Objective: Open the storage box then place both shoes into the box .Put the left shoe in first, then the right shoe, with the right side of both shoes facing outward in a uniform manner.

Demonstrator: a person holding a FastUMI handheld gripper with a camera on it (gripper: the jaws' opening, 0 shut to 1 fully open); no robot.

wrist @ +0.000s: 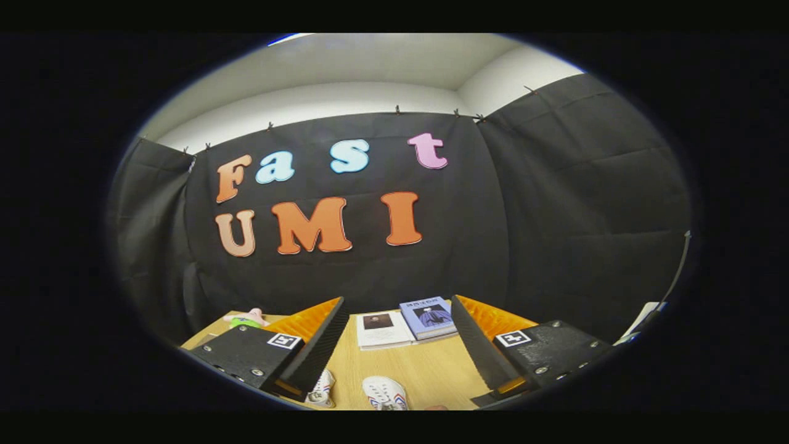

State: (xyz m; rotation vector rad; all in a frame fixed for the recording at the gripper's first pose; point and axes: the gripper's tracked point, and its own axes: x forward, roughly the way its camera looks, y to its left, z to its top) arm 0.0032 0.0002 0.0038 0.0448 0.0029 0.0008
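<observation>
Well, I judge nothing done yet: my claw (394, 345) hangs open and empty above the worktop (431, 370), both shoes (383, 393) lying loose below between the fingers, books (404, 325) beyond; I can't place the box

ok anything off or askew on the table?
Nothing stands out. Gripper is open above the wooden table; two white shoes sit below it, two books lie flat beyond. No spill or damage visible.
</observation>
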